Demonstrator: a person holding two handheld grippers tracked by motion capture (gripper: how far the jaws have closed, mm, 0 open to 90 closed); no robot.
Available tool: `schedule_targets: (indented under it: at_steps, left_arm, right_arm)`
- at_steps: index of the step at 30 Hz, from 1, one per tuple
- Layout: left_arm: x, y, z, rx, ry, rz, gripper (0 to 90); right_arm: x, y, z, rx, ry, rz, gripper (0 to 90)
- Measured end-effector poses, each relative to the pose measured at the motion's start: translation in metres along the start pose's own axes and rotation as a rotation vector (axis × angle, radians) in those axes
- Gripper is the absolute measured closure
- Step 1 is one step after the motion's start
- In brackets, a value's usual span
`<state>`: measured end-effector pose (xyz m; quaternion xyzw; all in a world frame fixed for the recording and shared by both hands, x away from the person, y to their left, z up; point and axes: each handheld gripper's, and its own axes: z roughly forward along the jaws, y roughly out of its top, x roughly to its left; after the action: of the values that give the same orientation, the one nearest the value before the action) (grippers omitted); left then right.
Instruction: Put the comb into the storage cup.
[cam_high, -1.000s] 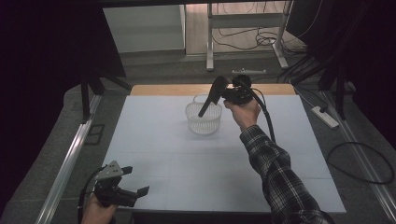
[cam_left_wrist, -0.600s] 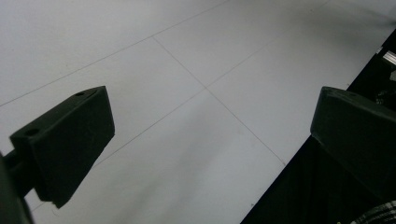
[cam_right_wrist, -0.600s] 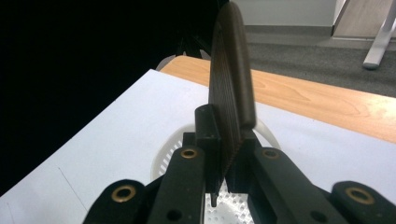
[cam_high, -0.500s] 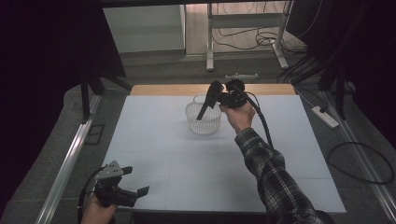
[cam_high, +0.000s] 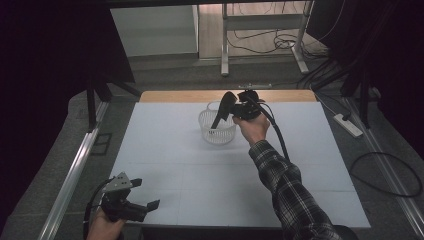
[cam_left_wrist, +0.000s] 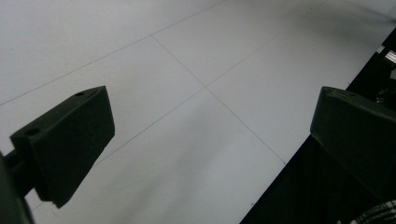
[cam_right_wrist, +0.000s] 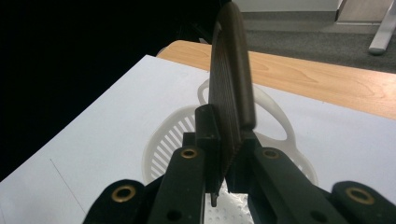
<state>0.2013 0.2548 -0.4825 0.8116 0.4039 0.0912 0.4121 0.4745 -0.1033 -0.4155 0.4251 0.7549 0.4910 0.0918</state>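
Fingers of your left gripper (cam_high: 142, 194) stand wide apart with nothing between them; your left hand (cam_high: 102, 226) holds it low at the near left corner of the bench (cam_high: 165, 150), by the front edge. In the left gripper view the two black fingers (cam_left_wrist: 65, 140) frame only the bare white sheet with its thin ruled lines, and the bench's near edge cuts across at the lower right. Moving right along the high view, the white sheet lies bare through the middle of the bench until you reach the white slotted basket (cam_high: 209, 134), which stands upright toward the far side, just short of the strip of bare wood (cam_high: 175, 96) at the back. Your right gripper (cam_high: 226, 107) is held over that basket, your right hand (cam_high: 254, 128) and plaid sleeve (cam_high: 287, 190) reaching in from the near right. Its fingers are clamped on a dark, flat ridged piece (cam_high: 223, 107), which angles down to the left into the basket's mouth. In the right gripper view that ridged piece (cam_right_wrist: 231, 84) stands on edge, pinched at its lower part, and the basket (cam_right_wrist: 173, 135) with its looped handle sits directly beyond and below it.
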Motion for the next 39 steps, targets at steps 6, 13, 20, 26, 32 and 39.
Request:
schedule_targets:
  at_steps: [6,13,20,26,32,39]
  left_arm:
    - [0.000,0.000,0.000,0.004,-0.001,0.003,0.0]
    - [0.000,0.000,0.000,0.006,-0.001,0.003,0.1]
    - [0.000,0.000,0.001,0.009,0.002,0.005,0.1]
    - [0.000,0.001,0.001,0.013,0.002,0.004,0.2]
    - [0.000,0.001,0.001,0.015,0.003,0.004,0.2]
    - [0.000,0.001,0.001,0.015,0.003,0.004,0.2]
  right_arm:
    - [0.000,-0.003,0.004,0.001,0.007,0.005,86.3]
    - [-0.001,-0.005,0.006,-0.003,0.023,0.023,86.2]
    - [-0.004,-0.008,0.009,-0.006,0.039,0.056,85.5]
    - [-0.007,-0.008,0.009,0.013,0.000,0.048,78.8]
    - [-0.010,-0.010,0.009,0.024,-0.039,0.034,71.0]
    - [-0.015,-0.013,0.010,0.038,-0.082,0.028,63.3]
